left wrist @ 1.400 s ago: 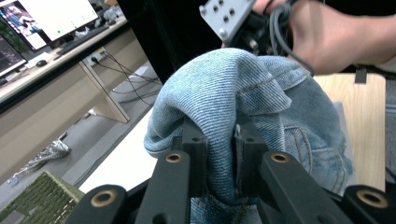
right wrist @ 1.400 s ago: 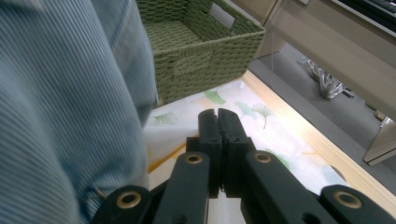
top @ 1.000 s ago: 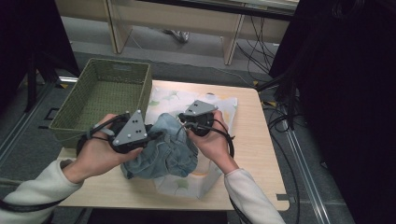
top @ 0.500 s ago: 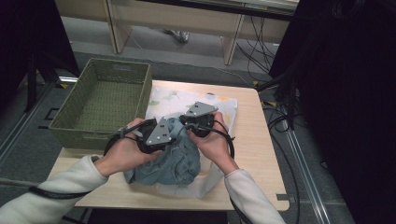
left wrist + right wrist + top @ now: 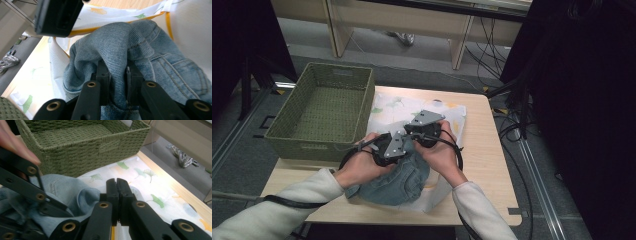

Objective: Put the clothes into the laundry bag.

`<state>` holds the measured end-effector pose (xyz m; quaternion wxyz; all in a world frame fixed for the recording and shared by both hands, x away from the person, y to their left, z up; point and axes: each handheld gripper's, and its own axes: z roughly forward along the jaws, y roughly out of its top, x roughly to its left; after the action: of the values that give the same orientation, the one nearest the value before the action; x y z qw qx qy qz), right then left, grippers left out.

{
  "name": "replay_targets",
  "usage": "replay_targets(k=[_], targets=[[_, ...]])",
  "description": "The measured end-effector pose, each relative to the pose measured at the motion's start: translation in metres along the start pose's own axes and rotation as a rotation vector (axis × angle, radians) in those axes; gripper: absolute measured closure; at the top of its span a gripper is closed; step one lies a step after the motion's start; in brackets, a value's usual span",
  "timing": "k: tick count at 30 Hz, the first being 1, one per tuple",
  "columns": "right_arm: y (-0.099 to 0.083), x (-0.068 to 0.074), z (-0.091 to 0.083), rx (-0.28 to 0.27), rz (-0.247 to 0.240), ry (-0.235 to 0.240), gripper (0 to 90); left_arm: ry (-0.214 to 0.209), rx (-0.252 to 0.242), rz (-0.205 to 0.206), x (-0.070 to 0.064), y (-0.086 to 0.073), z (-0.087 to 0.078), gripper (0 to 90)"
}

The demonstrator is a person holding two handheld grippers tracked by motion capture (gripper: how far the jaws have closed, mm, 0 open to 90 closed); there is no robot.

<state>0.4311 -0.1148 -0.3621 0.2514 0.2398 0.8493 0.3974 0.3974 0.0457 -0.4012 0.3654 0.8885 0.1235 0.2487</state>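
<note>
Right now the denim garment point(image 5: 399, 176), a pair of jeans or jean shorts by its pocket stitching, lies bunched at the lower centre of the high view, on a white leaf-print cloth point(image 5: 447, 116) spread over the worktop point(image 5: 492, 165). Both grippers meet at its upper edge. The left gripper point(image 5: 117, 75) has its 2 jaws closed on a raised ridge of denim, which stands up between them in the left gripper view. The right gripper point(image 5: 116, 195) has its jaws pressed together with no gap; a fold of denim lies just at their base on the left, but I cannot tell whether any cloth is caught between them.

What the coming move turns on, I judge, is the green woven basket point(image 5: 324, 112): it sits at the upper left of the high view, touching or just beside the cloth's left edge, and the garment lies to its lower right. The left gripper is the nearer of the 2 to the basket rim. In the right gripper view the basket wall point(image 5: 82, 150) rises directly behind the denim, so a lift up and toward upper left would carry the bundle over that rim.
</note>
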Motion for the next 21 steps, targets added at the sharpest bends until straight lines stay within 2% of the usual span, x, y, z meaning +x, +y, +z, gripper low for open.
replay_targets(k=[2, 5, 8, 12, 14, 15, 17, 21], targets=[[-0.001, 0.0, 0.0, 0.0, 0.006, 0.002, 90.0, 0.014, -0.007, -0.003, 0.0, -0.003, 0.005, 76.2], [-0.003, -0.002, 0.001, 0.002, 0.012, 0.002, 90.0, 0.058, -0.051, 0.004, -0.004, -0.01, 0.012, 76.2], [-0.005, -0.004, 0.001, 0.004, 0.029, 0.001, 90.0, 0.074, -0.06, 0.006, -0.006, -0.014, 0.017, 76.3], [-0.005, -0.005, 0.001, 0.005, 0.038, 0.003, 90.0, 0.082, -0.059, 0.003, -0.006, -0.018, 0.025, 76.1], [-0.006, -0.005, 0.001, 0.011, 0.056, 0.007, 90.0, 0.081, -0.059, -0.011, -0.007, -0.021, 0.032, 76.0], [-0.007, -0.007, 0.003, 0.007, 0.042, 0.008, 90.0, 0.081, -0.06, -0.02, -0.007, -0.022, 0.035, 76.0], [-0.009, -0.008, 0.004, 0.01, 0.046, 0.011, 90.0, 0.085, -0.06, -0.026, -0.007, -0.025, 0.04, 75.7], [-0.011, -0.009, 0.005, 0.013, 0.071, 0.017, 90.0, 0.089, -0.063, -0.048, -0.007, -0.027, 0.048, 74.7]])
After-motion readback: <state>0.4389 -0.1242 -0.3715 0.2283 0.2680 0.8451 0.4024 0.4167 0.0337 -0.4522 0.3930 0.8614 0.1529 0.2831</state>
